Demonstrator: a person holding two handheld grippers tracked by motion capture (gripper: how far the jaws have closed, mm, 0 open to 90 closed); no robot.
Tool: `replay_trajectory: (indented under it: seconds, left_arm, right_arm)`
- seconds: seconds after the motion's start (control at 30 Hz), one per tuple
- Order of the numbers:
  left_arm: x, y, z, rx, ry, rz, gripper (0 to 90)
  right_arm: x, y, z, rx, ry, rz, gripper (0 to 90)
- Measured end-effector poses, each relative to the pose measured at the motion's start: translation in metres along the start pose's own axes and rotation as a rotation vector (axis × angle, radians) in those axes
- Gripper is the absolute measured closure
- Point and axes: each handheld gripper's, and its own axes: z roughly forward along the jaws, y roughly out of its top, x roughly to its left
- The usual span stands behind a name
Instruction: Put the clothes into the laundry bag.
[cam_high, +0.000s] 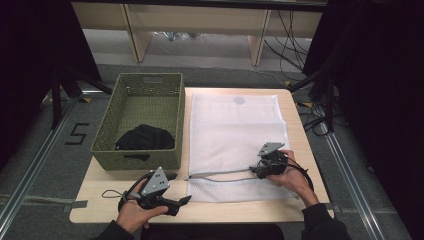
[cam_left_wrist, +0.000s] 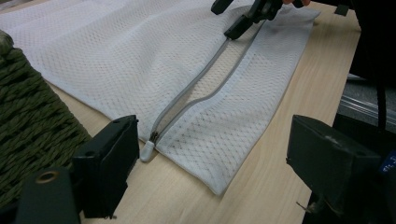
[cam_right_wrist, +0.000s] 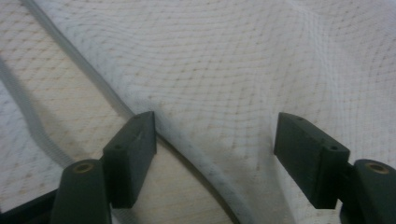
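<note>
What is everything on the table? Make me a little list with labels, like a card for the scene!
Table: pale wood
Bag: white mesh laundry bag lying flat, zipper open
Basket: green woven basket left of the bag, dark cloth inside
Left tool: open, near the zipper's pull end, holding nothing
Right tool: open, one jaw slipped under the upper edge of the bag's opening, the other above the mesh

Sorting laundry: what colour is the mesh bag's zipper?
Grey zipper, clearest in the left gripper view.
</note>
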Motion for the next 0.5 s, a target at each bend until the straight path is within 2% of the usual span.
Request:
replay_trajectory:
  seconds: [0.03, 0.07, 0.1, 0.13, 0.17, 0.2, 0.23, 0.27, 0.3, 0.37, 0.4, 0.43, 0.47, 0.5]
  left_arm:
    - [-0.001, -0.001, 0.000, 0.001, 0.001, -0.009, 16.7]
    - [-0.001, -0.001, -0.001, 0.001, 0.003, -0.013, 16.7]
    - [-0.001, -0.001, -0.001, -0.001, 0.003, -0.013, 16.8]
    - [0.000, -0.001, -0.002, 0.005, 0.004, -0.001, 16.9]
    - [0.000, -0.001, -0.002, 0.005, 0.004, -0.001, 16.9]
    - [0.000, -0.001, -0.002, 0.006, 0.004, -0.009, 17.0]
    - [0.000, -0.001, -0.002, 0.006, 0.004, -0.009, 17.0]
    - [0.000, -0.001, -0.001, 0.000, 0.001, -0.015, 17.0]
    - [0.000, -0.001, -0.001, 0.000, 0.001, -0.015, 17.0]
    - [0.000, -0.001, -0.001, 0.000, 0.002, -0.010, 17.1]
    - [0.000, -0.001, -0.002, 0.004, 0.002, -0.008, 17.1]
    - [0.000, -0.001, -0.002, 0.004, 0.002, -0.008, 17.1]
    - [-0.001, -0.001, -0.001, 0.000, 0.000, -0.012, 17.1]
    - [-0.001, -0.001, -0.001, 0.000, 0.000, -0.012, 17.2]
  right_arm:
    - [0.000, 0.001, 0.000, 0.018, 0.008, 0.062, 39.4]
    - [-0.005, 0.000, 0.001, 0.000, 0.007, 0.028, 43.3]
    - [-0.004, 0.000, 0.000, 0.010, 0.004, 0.078, 45.6]
    - [-0.009, -0.001, 0.000, 0.004, -0.010, 0.044, 48.2]
    - [-0.009, -0.001, 0.000, 0.004, -0.010, 0.044, 48.2]
    - [-0.008, -0.002, -0.001, 0.024, -0.022, 0.099, 52.9]
    - [-0.008, -0.002, -0.001, 0.024, -0.022, 0.099, 52.9]
    - [-0.010, -0.001, 0.001, 0.011, -0.021, 0.081, 59.8]
    - [-0.010, -0.001, 0.001, 0.012, -0.015, 0.074, 62.9]
    - [-0.011, -0.001, 0.002, 0.005, -0.004, 0.073, 66.1]
    - [-0.011, 0.001, 0.003, -0.001, 0.013, 0.094, 70.6]
    - [-0.011, 0.001, 0.003, -0.001, 0.013, 0.094, 70.6]
    - [-0.010, 0.003, 0.002, 0.024, 0.020, 0.079, 77.3]
    - [-0.010, 0.003, 0.002, 0.024, 0.020, 0.079, 77.3]
